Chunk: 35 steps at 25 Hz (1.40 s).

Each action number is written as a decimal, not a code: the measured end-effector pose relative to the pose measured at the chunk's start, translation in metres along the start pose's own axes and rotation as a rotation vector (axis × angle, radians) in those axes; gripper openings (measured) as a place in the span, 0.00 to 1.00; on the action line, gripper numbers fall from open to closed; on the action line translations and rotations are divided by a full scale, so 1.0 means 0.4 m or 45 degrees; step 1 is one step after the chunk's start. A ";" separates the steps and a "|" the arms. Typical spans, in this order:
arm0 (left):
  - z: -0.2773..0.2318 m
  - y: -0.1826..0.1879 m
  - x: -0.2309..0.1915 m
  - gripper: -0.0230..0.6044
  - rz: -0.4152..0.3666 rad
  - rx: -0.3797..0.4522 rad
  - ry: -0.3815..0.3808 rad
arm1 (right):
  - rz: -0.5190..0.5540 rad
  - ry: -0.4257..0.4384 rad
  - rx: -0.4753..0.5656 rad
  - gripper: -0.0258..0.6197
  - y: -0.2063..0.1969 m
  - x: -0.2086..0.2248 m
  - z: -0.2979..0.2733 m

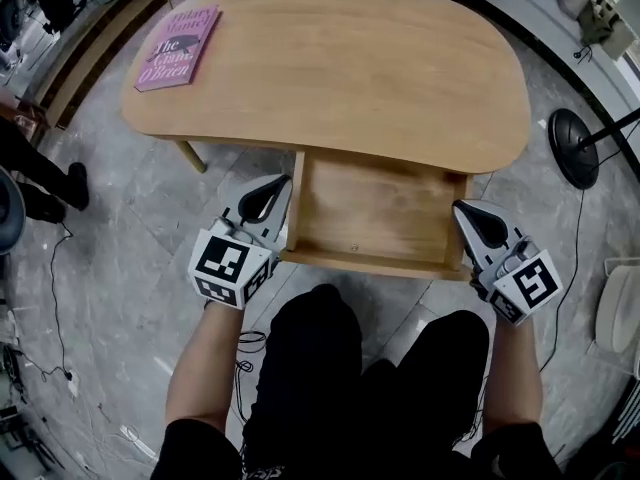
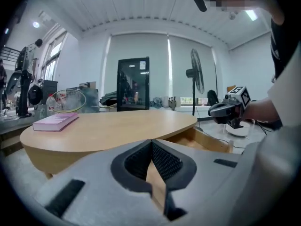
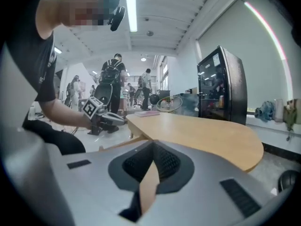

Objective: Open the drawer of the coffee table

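Note:
The oval wooden coffee table (image 1: 340,68) has its drawer (image 1: 370,261) pulled out toward me, and the drawer's inside is bare. My left gripper (image 1: 284,182) hangs just off the drawer's left wall, jaws shut with nothing held. My right gripper (image 1: 461,209) is by the front right corner, also shut and empty. In the left gripper view the closed jaws (image 2: 151,143) point across the table top (image 2: 108,128), with the open drawer (image 2: 207,140) and the right gripper (image 2: 229,110) beyond. In the right gripper view its closed jaws (image 3: 153,146) face the table (image 3: 207,133) and the left gripper (image 3: 101,117).
A pink book (image 1: 180,46) lies on the table's far left corner. A fan's round black base (image 1: 573,148) stands on the floor at the right, with a white object (image 1: 620,308) beyond it. Cables (image 1: 60,298) trail at the left. My knees (image 1: 320,338) are just before the drawer.

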<state>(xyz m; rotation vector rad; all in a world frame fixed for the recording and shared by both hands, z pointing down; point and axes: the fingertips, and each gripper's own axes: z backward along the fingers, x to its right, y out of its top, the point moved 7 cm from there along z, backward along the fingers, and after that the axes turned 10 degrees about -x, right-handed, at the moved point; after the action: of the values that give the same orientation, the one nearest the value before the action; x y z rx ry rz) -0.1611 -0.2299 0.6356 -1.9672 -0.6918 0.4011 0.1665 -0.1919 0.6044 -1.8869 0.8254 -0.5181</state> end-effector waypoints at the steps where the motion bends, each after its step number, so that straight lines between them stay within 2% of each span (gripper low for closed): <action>1: 0.013 0.018 -0.001 0.05 0.009 0.007 0.008 | -0.030 0.007 0.026 0.05 0.032 -0.004 -0.004; 4: 0.051 0.097 0.010 0.05 -0.036 0.004 -0.011 | -0.096 0.046 0.004 0.05 0.107 -0.027 -0.005; 7: 0.071 0.151 0.018 0.05 -0.031 -0.102 -0.035 | -0.131 0.065 -0.125 0.05 0.143 -0.057 0.023; 9: 0.097 0.180 0.023 0.05 0.032 -0.163 -0.065 | -0.135 0.050 -0.187 0.05 0.187 -0.073 0.047; 11: 0.136 0.231 0.036 0.05 0.087 -0.177 -0.089 | -0.150 0.031 -0.226 0.05 0.245 -0.078 0.081; 15: 0.215 0.361 0.063 0.05 0.095 -0.193 -0.057 | -0.142 0.011 -0.282 0.05 0.369 -0.089 0.144; 18: 0.300 0.450 0.086 0.05 0.238 -0.165 -0.066 | -0.064 -0.006 -0.346 0.05 0.453 -0.137 0.190; 20: 0.358 0.507 0.114 0.05 0.286 -0.150 -0.092 | -0.030 -0.002 -0.372 0.05 0.506 -0.179 0.235; 24: 0.448 0.603 0.159 0.05 0.276 -0.159 -0.111 | -0.034 0.032 -0.323 0.05 0.598 -0.244 0.347; 28: 0.546 0.691 0.216 0.05 0.258 -0.174 0.002 | -0.043 0.027 -0.292 0.05 0.637 -0.290 0.487; 32: 0.626 0.763 0.285 0.05 0.238 -0.149 -0.012 | -0.124 -0.010 -0.219 0.05 0.676 -0.329 0.601; 35: 0.688 0.800 0.350 0.05 0.269 -0.134 -0.025 | -0.134 0.002 -0.178 0.05 0.707 -0.370 0.677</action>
<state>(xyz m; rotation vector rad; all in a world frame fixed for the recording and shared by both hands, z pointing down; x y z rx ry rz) -0.1052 -0.0679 0.2253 -2.1472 -0.5273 0.5211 0.1548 -0.0012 0.2321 -2.0669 0.7835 -0.5387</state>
